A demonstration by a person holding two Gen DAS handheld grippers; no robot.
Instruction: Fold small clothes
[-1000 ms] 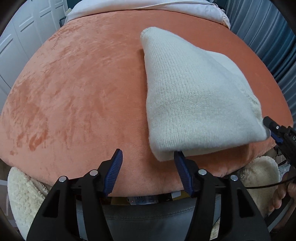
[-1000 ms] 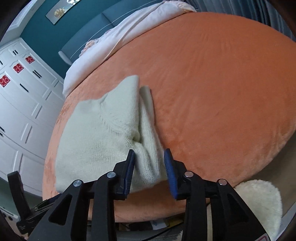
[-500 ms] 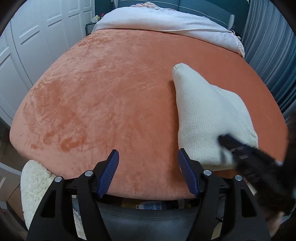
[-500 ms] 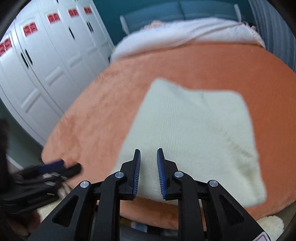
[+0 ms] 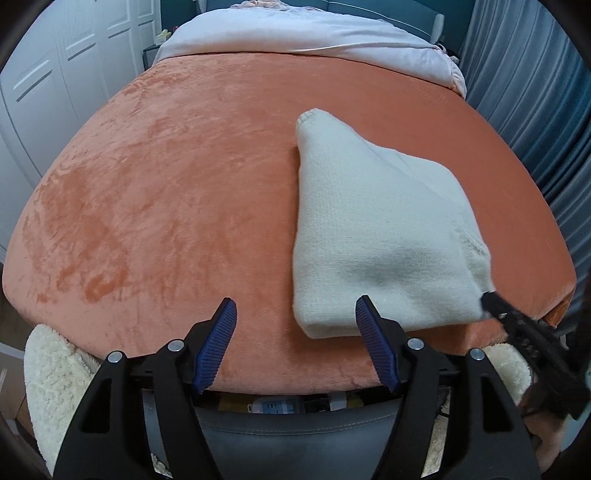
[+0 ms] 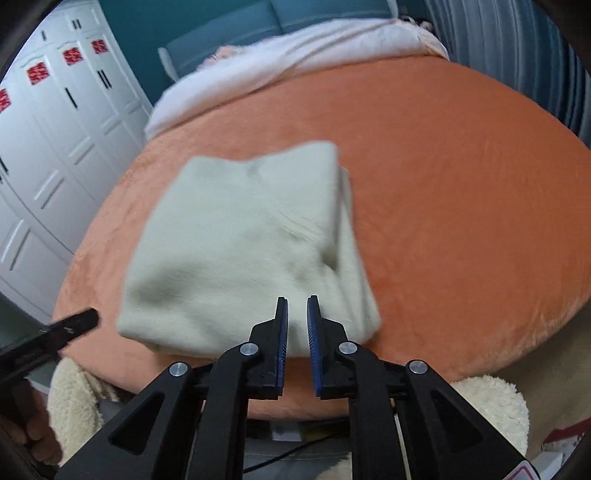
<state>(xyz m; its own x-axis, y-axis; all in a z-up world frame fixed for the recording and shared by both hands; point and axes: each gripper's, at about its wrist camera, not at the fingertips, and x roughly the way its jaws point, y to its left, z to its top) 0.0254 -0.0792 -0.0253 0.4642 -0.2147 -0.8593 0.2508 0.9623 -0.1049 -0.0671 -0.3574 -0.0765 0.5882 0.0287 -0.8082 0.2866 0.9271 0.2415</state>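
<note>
fingers: left gripper point(image 5: 295, 332) spread wide, blue pads holding nothing, hovering at near edge of the orange blanket point(image 5: 166, 184); its right pad sits just in front of the near-left corner of the cream knit garment point(image 5: 376, 236). right gripper point(image 6: 295, 321) nearly closed, narrow gap btwn pads, nothing pinched, tips over garment's near edge; view is motion-blurred. garment lies folded on blanket, near the front edge, right of centre in left wrist view. white bedding point(image 5: 314, 33) at far end, white wardrobe point(image 6: 48, 147) off to the left, fluffy cream rug point(image 5: 51, 387) below.
</note>
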